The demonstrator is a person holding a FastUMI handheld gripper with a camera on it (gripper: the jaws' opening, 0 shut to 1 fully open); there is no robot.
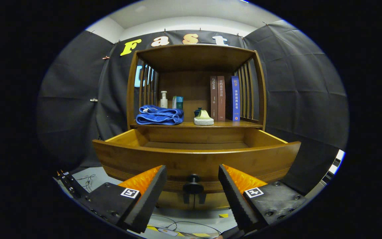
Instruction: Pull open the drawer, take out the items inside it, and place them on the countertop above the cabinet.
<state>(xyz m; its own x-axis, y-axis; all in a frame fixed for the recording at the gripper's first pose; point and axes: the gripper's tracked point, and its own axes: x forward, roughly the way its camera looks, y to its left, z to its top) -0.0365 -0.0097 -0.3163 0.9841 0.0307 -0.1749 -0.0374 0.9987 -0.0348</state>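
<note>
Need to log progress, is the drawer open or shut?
Open: the drawer juts out from the cabinet, its bare floor showing. The open claw flanks its knob without touching.

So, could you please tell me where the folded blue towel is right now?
In the gripper view, the folded blue towel lies on the countertop, left of the white sponge, above the open drawer and beyond the open gripper.

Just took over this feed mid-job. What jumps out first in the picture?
The drawer stands pulled wide open just ahead of the gripper, whose fingers are spread apart with the dark drawer knob between them, not touching it. What shows of the drawer's inside looks bare. On the countertop above it lie a folded blue towel and a small pale item, with upright books beside.
</note>
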